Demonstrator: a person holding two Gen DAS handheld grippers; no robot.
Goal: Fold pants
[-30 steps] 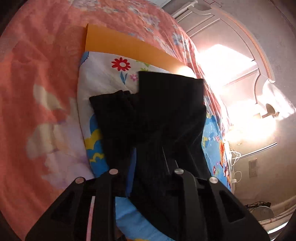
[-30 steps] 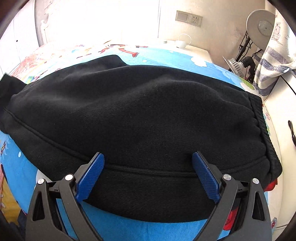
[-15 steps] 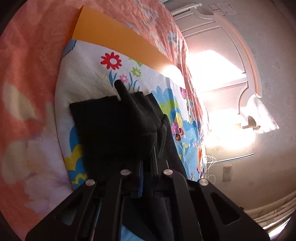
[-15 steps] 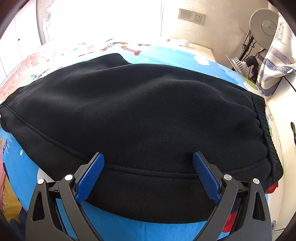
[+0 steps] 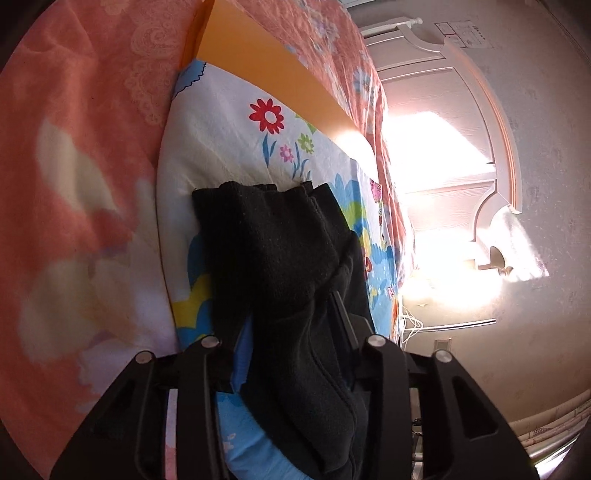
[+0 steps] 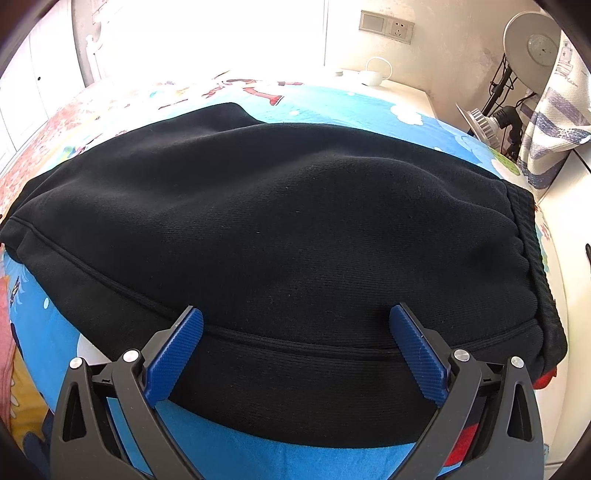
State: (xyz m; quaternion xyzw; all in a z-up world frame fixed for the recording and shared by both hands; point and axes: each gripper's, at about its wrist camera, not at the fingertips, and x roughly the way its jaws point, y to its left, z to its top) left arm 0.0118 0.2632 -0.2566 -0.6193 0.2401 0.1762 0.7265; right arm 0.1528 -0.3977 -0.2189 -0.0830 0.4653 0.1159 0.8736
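Observation:
Black pants lie spread on a cartoon-print sheet, with the ribbed waistband at the right. My right gripper is open; its blue pads rest on the near edge of the pants, straddling a seam. In the left wrist view the leg end of the pants hangs bunched between the fingers of my left gripper, which is shut on the fabric above the sheet.
A pink floral bedspread and an orange board lie beyond the sheet. A white headboard stands at the right. A white side table, wall sockets, a lamp and a striped towel are on the far right.
My left gripper has carried the pant legs over the sheet; the lifted fabric dropped from a wide hanging panel into a bunched fold. The right gripper has stayed still and open.

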